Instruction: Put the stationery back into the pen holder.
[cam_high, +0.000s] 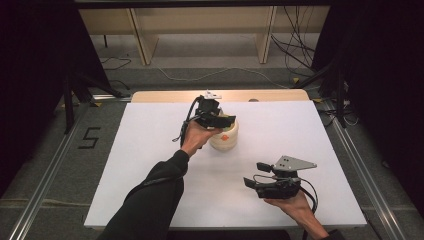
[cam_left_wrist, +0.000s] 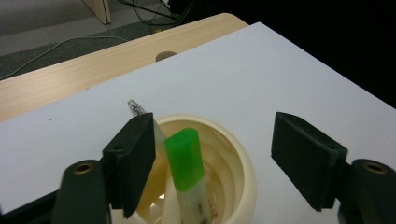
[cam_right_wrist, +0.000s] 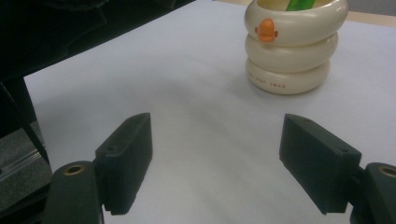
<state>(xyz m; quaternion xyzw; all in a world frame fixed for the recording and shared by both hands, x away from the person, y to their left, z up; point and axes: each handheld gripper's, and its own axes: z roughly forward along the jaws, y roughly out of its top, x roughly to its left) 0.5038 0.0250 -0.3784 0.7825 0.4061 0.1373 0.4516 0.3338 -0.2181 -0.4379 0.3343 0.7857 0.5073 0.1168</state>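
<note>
Your left gripper (cam_left_wrist: 212, 161) hangs over the cream ringed pen holder (cam_high: 225, 136) near the table's (cam_high: 150, 150) far edge, jaws spread with nothing pinched; the green-capped marker (cam_left_wrist: 186, 161) stands inside the holder, between them. Your right gripper (cam_right_wrist: 217, 161) sits open and empty near the table's near right corner.

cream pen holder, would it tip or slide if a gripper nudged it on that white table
The cream pen holder looks squat, three stacked rings on a broad base, so it probably slides rather than tips. Its glossy surface on the smooth white table suggests little friction. The green-capped marker leaning inside may rattle or shift.
</note>
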